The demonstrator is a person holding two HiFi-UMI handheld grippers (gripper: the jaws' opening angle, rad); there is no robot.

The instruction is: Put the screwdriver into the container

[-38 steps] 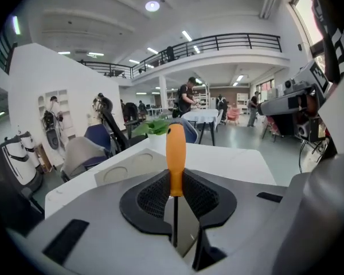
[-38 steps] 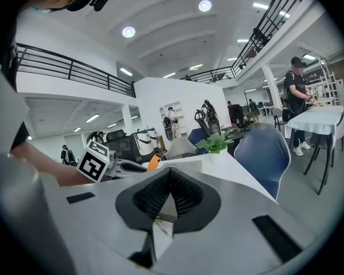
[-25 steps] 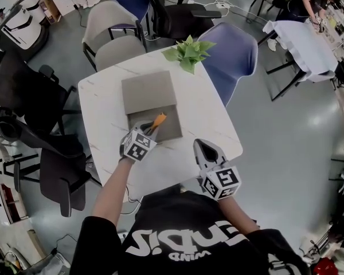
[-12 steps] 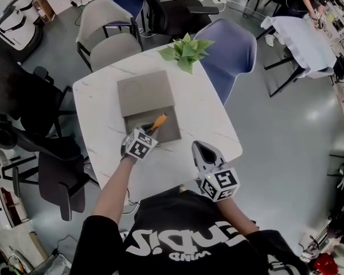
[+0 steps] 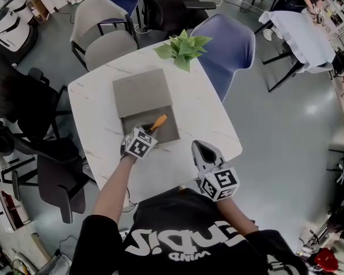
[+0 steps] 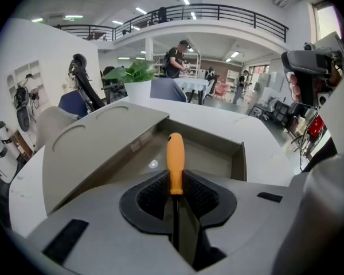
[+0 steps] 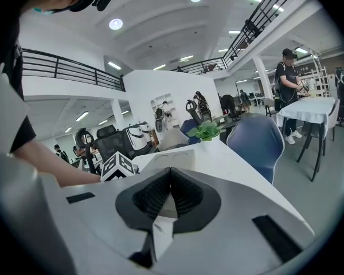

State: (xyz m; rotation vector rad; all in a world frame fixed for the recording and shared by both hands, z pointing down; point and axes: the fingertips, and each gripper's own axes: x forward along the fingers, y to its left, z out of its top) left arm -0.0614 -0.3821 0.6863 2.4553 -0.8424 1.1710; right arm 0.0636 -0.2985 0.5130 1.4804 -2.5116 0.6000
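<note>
A screwdriver [image 5: 158, 121] with an orange handle [image 6: 175, 162] and a dark shaft is clamped in my left gripper [image 5: 147, 129], which is shut on it. The handle points out over the open grey container [image 5: 171, 132], whose flat lid [image 5: 141, 92] lies folded back on the far side. In the left gripper view the container's inside [image 6: 212, 159] lies just below and beyond the handle. My right gripper [image 5: 204, 152] hovers near the table's front right edge, jaws shut with nothing between them [image 7: 169, 198].
The white marble table [image 5: 206, 113] carries a potted green plant [image 5: 182, 46] at its far corner. Chairs ring the table: blue [image 5: 229, 44], grey [image 5: 103, 33] and black [image 5: 23, 102]. Another white table [image 5: 301, 36] stands at the far right.
The left gripper with the screwdriver has held almost still over the container's near edge. The head view has shifted slightly; the right gripper has not moved.
</note>
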